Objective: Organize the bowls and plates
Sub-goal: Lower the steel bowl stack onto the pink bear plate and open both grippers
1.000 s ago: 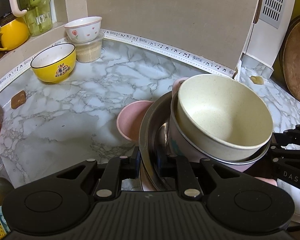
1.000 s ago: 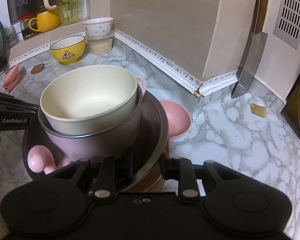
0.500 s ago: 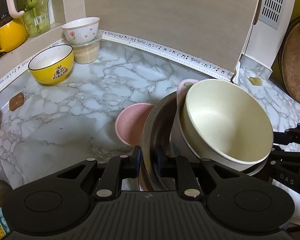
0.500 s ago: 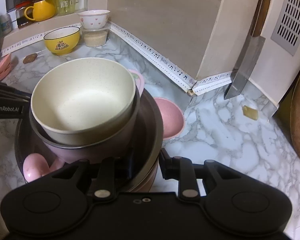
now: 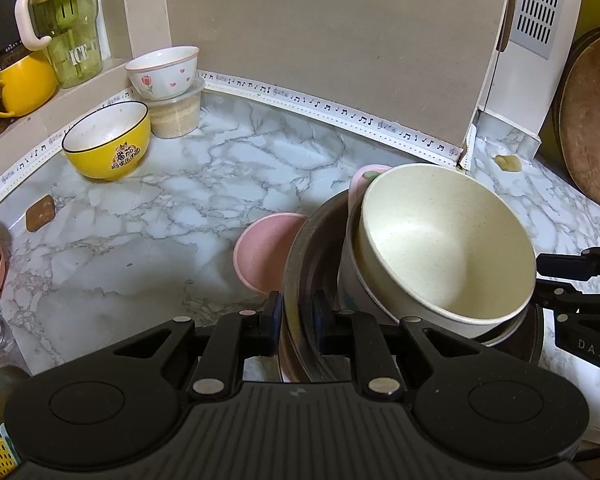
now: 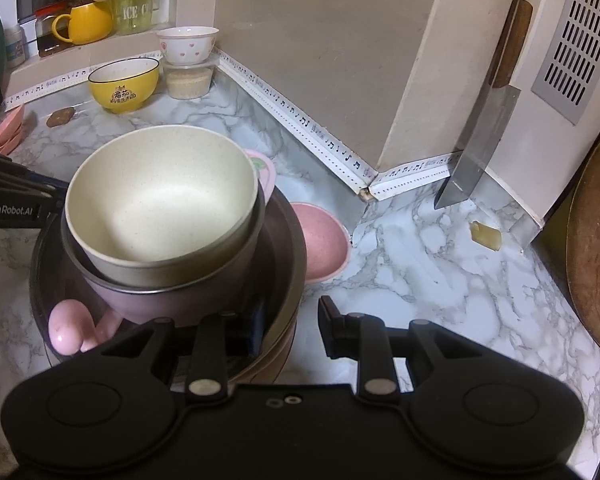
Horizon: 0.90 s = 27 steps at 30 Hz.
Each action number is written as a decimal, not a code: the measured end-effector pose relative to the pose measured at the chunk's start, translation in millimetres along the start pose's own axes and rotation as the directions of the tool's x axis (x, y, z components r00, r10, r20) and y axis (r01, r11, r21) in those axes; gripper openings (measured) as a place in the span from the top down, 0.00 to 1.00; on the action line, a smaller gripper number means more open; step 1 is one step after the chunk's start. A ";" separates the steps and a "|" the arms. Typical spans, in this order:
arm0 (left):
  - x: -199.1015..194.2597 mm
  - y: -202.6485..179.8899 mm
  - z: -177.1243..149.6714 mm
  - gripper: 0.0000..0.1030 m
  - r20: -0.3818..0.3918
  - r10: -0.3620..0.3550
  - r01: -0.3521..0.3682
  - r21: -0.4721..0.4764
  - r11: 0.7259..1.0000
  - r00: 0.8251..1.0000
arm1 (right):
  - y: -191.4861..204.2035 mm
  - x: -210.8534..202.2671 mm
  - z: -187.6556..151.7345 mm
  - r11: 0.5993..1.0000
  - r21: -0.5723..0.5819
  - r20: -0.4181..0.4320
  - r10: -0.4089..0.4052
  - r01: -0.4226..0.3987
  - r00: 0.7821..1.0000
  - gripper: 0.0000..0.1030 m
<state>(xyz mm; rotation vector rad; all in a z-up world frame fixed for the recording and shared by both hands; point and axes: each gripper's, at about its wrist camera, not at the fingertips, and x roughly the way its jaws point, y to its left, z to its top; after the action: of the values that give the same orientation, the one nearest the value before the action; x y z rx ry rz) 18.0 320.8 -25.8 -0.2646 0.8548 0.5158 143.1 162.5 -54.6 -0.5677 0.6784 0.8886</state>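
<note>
Stack of nested bowls carried at its rim, one grip letting go

The left gripper [image 5: 296,316] is clamped on the rim of the dark metal bowl [image 6: 288,264], which holds a purple bowl [image 6: 172,300] with the cream bowl [image 6: 160,200] nested on top, above the marble desk [image 5: 148,208]; the right gripper [image 6: 288,328] stands parted around the opposite rim, seemingly no longer pinching. The stack looks set down or nearly so beside the pink bowl [image 6: 324,244]; next, free the left side gently, or the tilted cream bowl may slide

Both grippers, left [image 5: 296,318] and right [image 6: 290,326], are matte black plastic with round silver pivot screws; white "GenRobot.AI" lettering on one.
</note>
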 end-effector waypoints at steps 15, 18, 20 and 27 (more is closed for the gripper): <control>-36.6 -4.8 -11.2 0.85 0.041 0.003 -0.002 -0.018 1.000 0.999 | -8.6 -39.1 -14.4 1.000 -0.012 0.049 -0.021 0.021 0.999 0.73; -49.0 -10.8 -15.8 0.85 0.061 -0.003 0.004 -0.013 1.000 0.998 | -12.5 -52.9 -19.6 1.000 0.011 0.076 -0.009 0.008 0.997 0.73; -56.6 -16.1 -18.9 0.85 0.072 -0.008 0.008 -0.007 1.000 0.997 | -15.9 -63.9 -23.4 0.999 0.037 0.103 0.012 -0.016 0.995 0.72; -79.5 -35.7 -33.3 0.85 0.111 0.013 -0.015 0.024 1.000 0.994 | -19.1 -94.1 -34.6 0.992 0.098 0.210 0.061 -0.083 0.976 0.71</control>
<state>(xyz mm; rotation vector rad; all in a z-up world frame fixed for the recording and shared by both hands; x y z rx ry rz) -27.9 250.7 15.2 -0.2051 0.7551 0.5277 106.4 81.2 -5.1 -0.3511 0.5560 0.9582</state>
